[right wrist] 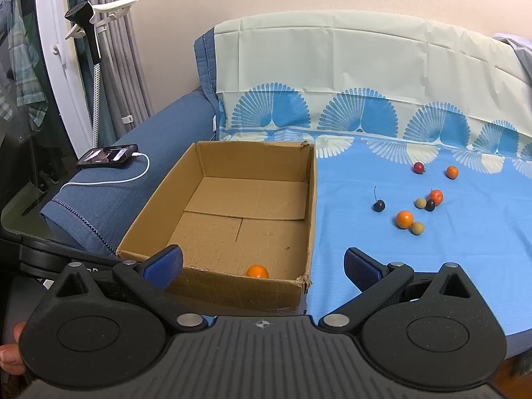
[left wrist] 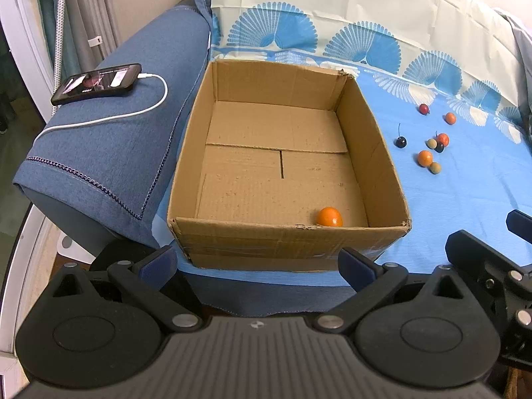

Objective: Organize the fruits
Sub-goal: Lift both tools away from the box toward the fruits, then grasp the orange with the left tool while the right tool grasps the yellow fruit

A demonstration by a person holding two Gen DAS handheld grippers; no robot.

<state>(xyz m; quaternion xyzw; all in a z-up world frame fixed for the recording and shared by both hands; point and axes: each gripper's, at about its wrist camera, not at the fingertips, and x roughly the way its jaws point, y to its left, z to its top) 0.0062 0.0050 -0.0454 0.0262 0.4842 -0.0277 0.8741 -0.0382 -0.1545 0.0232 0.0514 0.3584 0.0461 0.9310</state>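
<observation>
Left wrist view: the left gripper (left wrist: 257, 262) is hovering in front of the near wall of the cardboard box (left wrist: 289, 244), jaws spread wide, nothing between the blue pads (left wrist: 159, 261). The box is sitting open-topped on the blue patterned cloth (left wrist: 465, 193). One orange fruit (left wrist: 329, 216) is lying inside the box, against the near wall toward the right corner. The remaining fruits are lying loose on the cloth, well to the right of the box: a dark cherry (left wrist: 401, 141) with its stem pointing up, a larger orange (left wrist: 425, 158) touching a tan ball (left wrist: 435, 167), a red-orange fruit (left wrist: 443, 139) beside a second tan ball (left wrist: 432, 143), a red fruit (left wrist: 423, 109) and a small orange (left wrist: 450, 118) farther back. A phone (left wrist: 96, 83) is resting on the blue armrest (left wrist: 109, 153), with a white cable (left wrist: 146, 109) plugged in. Part of the right gripper (left wrist: 492, 266) is showing at the right edge.

Right wrist view: the right gripper (right wrist: 262, 266) is hovering over the box's near right corner, jaws likewise spread wide and gripping nothing. The cardboard box (right wrist: 311, 219) is lying left of centre; the orange fruit (right wrist: 257, 271) is showing partly behind the near wall. The loose fruits, including the dark cherry (right wrist: 378, 205) and the larger orange (right wrist: 404, 218), are sitting on the cloth (right wrist: 465, 259) to the right. The phone (right wrist: 108, 155) is lying on the armrest (right wrist: 133, 179).
</observation>
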